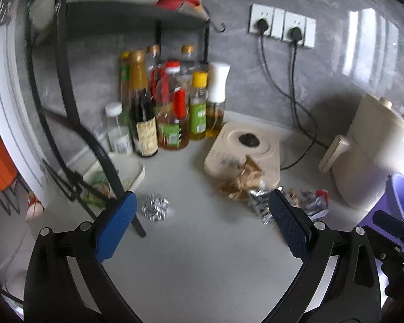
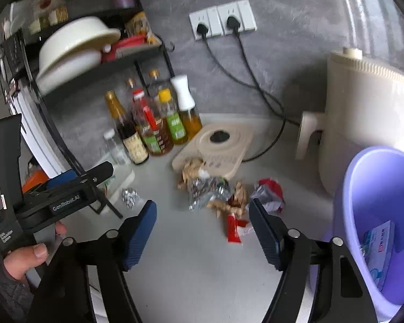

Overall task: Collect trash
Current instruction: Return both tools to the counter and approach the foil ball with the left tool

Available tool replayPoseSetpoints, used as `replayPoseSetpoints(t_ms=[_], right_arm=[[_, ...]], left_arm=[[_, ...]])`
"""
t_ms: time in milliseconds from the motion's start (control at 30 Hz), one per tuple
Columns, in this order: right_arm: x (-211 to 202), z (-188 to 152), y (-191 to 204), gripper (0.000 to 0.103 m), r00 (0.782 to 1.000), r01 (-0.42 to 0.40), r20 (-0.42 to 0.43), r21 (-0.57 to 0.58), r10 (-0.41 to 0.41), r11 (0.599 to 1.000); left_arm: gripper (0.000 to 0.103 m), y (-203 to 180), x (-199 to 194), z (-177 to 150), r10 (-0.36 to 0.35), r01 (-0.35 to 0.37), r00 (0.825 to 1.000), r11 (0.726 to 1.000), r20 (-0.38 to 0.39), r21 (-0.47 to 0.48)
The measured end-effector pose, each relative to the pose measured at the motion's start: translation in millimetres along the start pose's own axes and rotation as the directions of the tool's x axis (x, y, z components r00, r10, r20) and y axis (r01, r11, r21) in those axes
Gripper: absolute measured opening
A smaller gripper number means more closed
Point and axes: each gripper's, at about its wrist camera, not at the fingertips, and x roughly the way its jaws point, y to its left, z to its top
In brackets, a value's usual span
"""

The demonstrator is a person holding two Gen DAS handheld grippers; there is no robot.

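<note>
Purple bin (image 2: 374, 215) at right on counter (image 2: 202, 269), holds 1 blue-white packet (image 2: 378, 245). Cream tray (image 1: 137, 173) under rack (image 1: 67, 123), holds green-printed wrappers (image 1: 98, 181). Trash pile (image 2: 218, 193) on counter before cream scale (image 2: 218, 145): brown paper, silver foil, red wrappers. Foil ball (image 1: 155, 206) apart, left. Left gripper (image 1: 202, 228) wide, empty. Right gripper (image 2: 202, 231) wide, empty, just short of pile.
</note>
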Motion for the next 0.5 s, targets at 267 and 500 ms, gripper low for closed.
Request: replayPoseSetpoints(t_ms=[267, 500], right_arm=[[16.7, -10.2, 3.2, 0.066, 0.998, 0.041, -0.046, -0.023, -0.042, 0.999], [31.7, -18.5, -6.4, 0.066, 0.992, 0.073, -0.097, -0.034, -0.076, 0.997]], left_arm=[[0.097, 3.5, 26.1, -23.5, 0.05, -0.049, 0.999, 0.998, 0.006, -0.027], [0.086, -8.8, 56.3, -37.5, 0.117, -0.117, 0.993, 0.993, -0.002, -0.018]])
